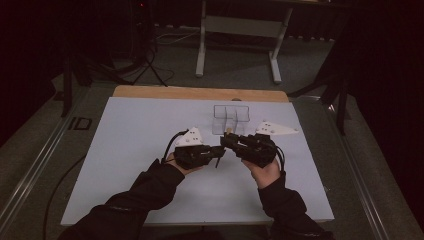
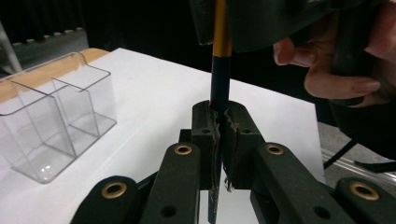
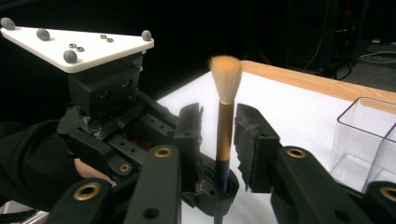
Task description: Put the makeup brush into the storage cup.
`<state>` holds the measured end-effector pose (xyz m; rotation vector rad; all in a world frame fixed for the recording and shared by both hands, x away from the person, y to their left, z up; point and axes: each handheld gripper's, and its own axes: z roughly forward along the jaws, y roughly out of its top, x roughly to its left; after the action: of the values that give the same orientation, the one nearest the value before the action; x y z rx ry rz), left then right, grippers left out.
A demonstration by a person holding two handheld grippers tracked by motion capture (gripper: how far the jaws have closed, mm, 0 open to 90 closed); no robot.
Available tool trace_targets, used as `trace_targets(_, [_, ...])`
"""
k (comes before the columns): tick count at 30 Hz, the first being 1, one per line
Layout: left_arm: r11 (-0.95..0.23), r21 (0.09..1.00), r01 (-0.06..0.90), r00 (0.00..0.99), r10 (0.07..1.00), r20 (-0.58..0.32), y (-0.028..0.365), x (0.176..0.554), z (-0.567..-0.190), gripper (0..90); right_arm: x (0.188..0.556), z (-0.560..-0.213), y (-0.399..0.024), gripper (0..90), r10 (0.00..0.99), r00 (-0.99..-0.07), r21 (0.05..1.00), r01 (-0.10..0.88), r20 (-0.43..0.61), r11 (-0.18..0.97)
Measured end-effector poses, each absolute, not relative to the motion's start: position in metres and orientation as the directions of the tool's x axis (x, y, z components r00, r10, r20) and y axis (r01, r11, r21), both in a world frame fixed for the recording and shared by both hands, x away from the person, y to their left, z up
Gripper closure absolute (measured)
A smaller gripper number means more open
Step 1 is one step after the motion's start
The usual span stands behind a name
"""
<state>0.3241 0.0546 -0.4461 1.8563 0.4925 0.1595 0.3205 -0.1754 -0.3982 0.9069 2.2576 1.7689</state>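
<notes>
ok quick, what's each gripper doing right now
Left gripper: closed on the brush handle.
Right gripper: open, jaws either side of the brush handle, not pressing on it.

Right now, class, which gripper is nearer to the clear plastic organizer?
Right. The right gripper sits just in front of the clear plastic organizer, its jaws around the brush. The left gripper clamps the brush handle farther toward the person.

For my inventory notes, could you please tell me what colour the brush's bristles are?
The bristles are pale tan-orange, lighter toward the base; the right gripper view shows them best.
</notes>
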Motion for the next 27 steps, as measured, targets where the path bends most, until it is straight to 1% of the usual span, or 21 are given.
trace_targets(1, [-0.261,0.931,0.254,0.903,0.410,-0.132,0.055,0.324,-0.446,83.9,0.321,-0.398,-0.175,72.3,0.529,-0.810,0.919,0.372,0.253,0.130])
trace_targets(3, [-0.270,0.926,0.263,0.905,0.402,-0.140,0.054,0.325,-0.448,83.9,0.323,-0.399,-0.176,77.8,0.540,-0.799,0.913,0.387,0.263,0.129])
trace_targets(5, [-0.271,0.926,0.264,0.903,0.405,-0.139,0.053,0.325,-0.448,83.9,0.323,-0.400,-0.177,81.5,0.546,-0.797,0.912,0.387,0.258,0.134])
trace_targets(7, [-0.277,0.923,0.267,0.904,0.404,-0.140,0.053,0.325,-0.449,83.8,0.323,-0.400,-0.176,83.2,0.546,-0.801,0.913,0.381,0.247,0.146])
trace_targets(12, [-0.293,0.915,0.276,0.902,0.407,-0.142,0.052,0.326,-0.451,83.8,0.323,-0.401,-0.175,84.1,0.552,-0.803,0.911,0.375,0.225,0.174])
trace_targets(14, [-0.294,0.918,0.267,0.901,0.415,-0.129,0.051,0.326,-0.452,83.7,0.322,-0.402,-0.174,84.3,0.562,-0.800,0.910,0.370,0.209,0.188])
trace_targets(17, [-0.284,0.916,0.283,0.895,0.421,-0.146,0.050,0.327,-0.451,83.2,0.320,-0.400,-0.171,84.5,0.578,-0.798,0.917,0.343,0.169,0.205])
trace_targets(20, [-0.271,0.916,0.295,0.890,0.427,-0.160,0.051,0.327,-0.447,81.6,0.320,-0.397,-0.170,84.5,0.577,-0.802,0.921,0.329,0.156,0.209])
trace_targets(21, [-0.272,0.917,0.293,0.892,0.422,-0.160,0.052,0.327,-0.446,78.2,0.320,-0.396,-0.170,84.5,0.577,-0.804,0.922,0.321,0.146,0.214])
trace_targets(22, [-0.282,0.914,0.292,0.887,0.437,-0.148,0.052,0.325,-0.444,74.4,0.320,-0.395,-0.170,84.5,0.581,-0.802,0.924,0.314,0.136,0.217])
trace_targets(23, [-0.285,0.912,0.294,0.887,0.437,-0.149,0.052,0.324,-0.442,68.7,0.320,-0.393,-0.171,84.5,0.582,-0.802,0.925,0.311,0.132,0.219])
trace_targets(27, [-0.297,0.901,0.318,0.875,0.457,-0.158,0.057,0.324,-0.440,59.6,0.323,-0.385,-0.177,84.5,0.585,-0.799,0.930,0.306,0.135,0.204])
